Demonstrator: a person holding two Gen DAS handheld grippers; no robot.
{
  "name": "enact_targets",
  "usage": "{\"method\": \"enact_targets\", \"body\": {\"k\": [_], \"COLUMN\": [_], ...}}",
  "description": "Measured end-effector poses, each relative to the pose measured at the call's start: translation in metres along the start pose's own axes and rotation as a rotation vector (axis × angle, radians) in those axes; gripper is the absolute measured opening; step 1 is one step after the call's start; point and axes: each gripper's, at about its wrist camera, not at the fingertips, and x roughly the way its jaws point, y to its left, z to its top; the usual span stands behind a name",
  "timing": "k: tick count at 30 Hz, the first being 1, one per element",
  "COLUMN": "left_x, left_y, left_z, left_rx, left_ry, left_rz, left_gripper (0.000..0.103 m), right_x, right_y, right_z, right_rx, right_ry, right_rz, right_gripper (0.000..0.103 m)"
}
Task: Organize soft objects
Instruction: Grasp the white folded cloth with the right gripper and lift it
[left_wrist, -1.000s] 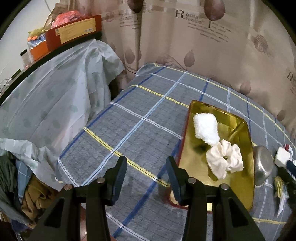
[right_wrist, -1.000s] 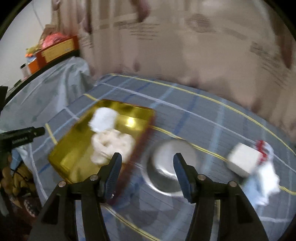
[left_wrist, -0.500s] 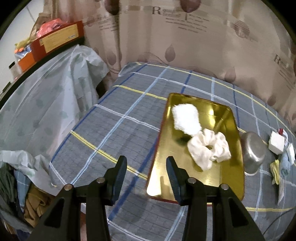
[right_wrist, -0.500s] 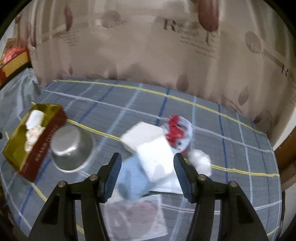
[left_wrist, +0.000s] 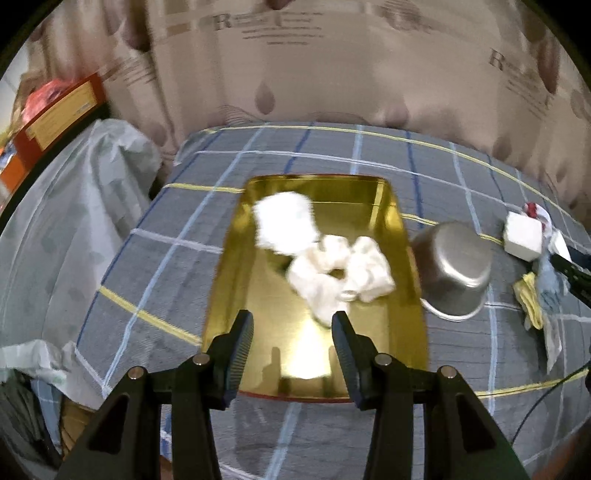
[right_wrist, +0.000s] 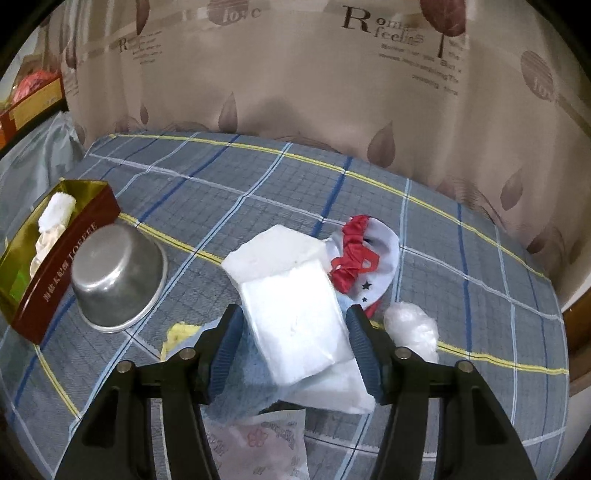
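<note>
A gold tray with red sides (left_wrist: 410, 295) (right_wrist: 70, 254) holds a white fluffy cloth (left_wrist: 284, 221) and a cream scrunchie (left_wrist: 340, 273). My left gripper (left_wrist: 291, 332) is open and empty above the tray's near end. My right gripper (right_wrist: 291, 332) is open, its jaws on either side of a white tissue pack (right_wrist: 295, 306) in a pile of soft things: a white sponge block (right_wrist: 273, 251), a red-and-white cloth (right_wrist: 362, 258), a blue cloth (right_wrist: 247, 384), a yellow cloth (right_wrist: 181, 332) and a white fluffy ball (right_wrist: 410, 328).
An upturned steel bowl (left_wrist: 454, 269) (right_wrist: 118, 277) sits between tray and pile. A printed plastic bag (right_wrist: 258, 439) lies at the near edge. The bed has a grey plaid cover (right_wrist: 461, 295), with a curtain behind and covered furniture (left_wrist: 66, 206) to the left.
My left gripper swung right and now faces the tray head-on. My right gripper turned right from the tray and bowl to the pile and has closed in over the tissue pack.
</note>
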Motion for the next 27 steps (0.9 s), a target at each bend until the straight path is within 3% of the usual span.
{"method": "enact_targets", "body": {"k": [4, 14, 19, 22, 27], "left_x": [0.001, -0.006, -0.005, -0.005, -0.003], "left_y": [-0.031, -0.126, -0.175, -0.208, -0.253], "left_z": [0.006, 0.019, 0.022, 0.025, 0.027], "left_rx": [0.056, 0.231, 0.297, 0.340, 0.390], "left_ry": [0.000, -0.010, 0.023, 0.027, 0.033], "left_rz": [-0.026, -0.149, -0.263, -0.318, -0.358], "left_gripper": [0.045, 0.045, 0.045, 0.046, 0.047], "right_x": [0.000, -0.034, -0.045, -0.037, -0.020], "right_y": [0.002, -0.028, -0.060, -0.084, -0.113], "right_z": [-0.003, -0.015, -0.039, -0.063, -0.093], "right_rx": [-0.015, 0.122, 0.194, 0.245, 0.328], "right_ry": [-0.008, -0.103, -0.110, -0.055, 0.008], "right_rz": [0.004, 0.037, -0.061, -0.156, -0.220], "right_gripper": [0.028, 0.025, 0.025, 0.025, 0.025]}}
